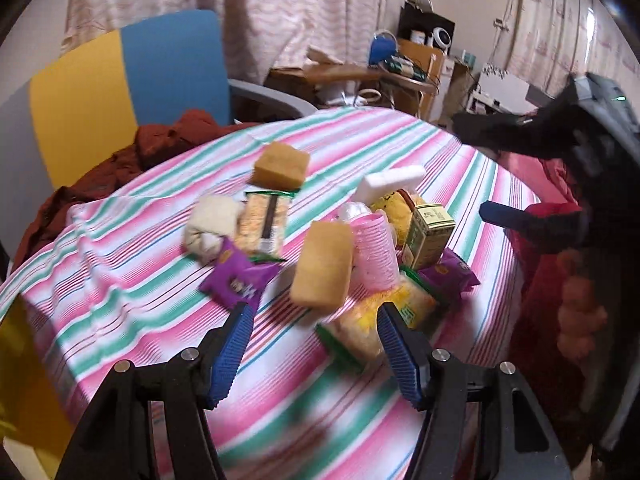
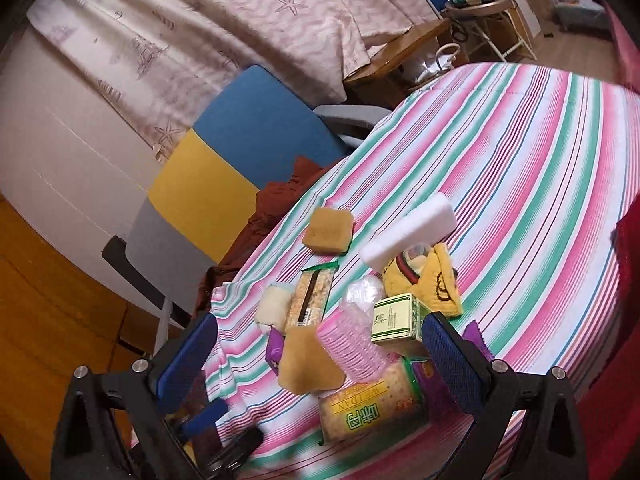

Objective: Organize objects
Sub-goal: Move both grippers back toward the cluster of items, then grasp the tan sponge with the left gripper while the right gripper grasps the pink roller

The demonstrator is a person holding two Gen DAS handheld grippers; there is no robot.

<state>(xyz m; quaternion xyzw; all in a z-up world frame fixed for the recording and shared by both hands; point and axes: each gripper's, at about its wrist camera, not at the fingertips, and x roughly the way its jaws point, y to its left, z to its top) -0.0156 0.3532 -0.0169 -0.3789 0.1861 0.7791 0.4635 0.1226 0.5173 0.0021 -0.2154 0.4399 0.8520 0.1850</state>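
Observation:
A pile lies on the striped tablecloth (image 1: 120,288): two yellow sponges (image 1: 322,268) (image 1: 280,166), a stack of pink cups (image 1: 374,252), a green box (image 1: 428,236), a white foam block (image 1: 388,182), cracker packets (image 1: 380,320), purple packets (image 1: 238,280), a white cloth ball (image 1: 210,228) and a yellow plush (image 1: 396,208). My left gripper (image 1: 316,340) hangs open just short of the pile, holding nothing. My right gripper (image 2: 320,356) is open above the pink cups (image 2: 352,352), near sponge (image 2: 308,364) and cracker packet (image 2: 372,408). It also shows at the right (image 1: 484,172).
A blue, yellow and grey chair (image 1: 160,80) stands at the table's far left edge with a rust-red cloth (image 1: 160,140) draped on it. A person's red garment (image 1: 552,280) is at the right edge. Bare striped cloth stretches behind the pile (image 2: 540,160). Wooden furniture (image 1: 340,76) stands beyond.

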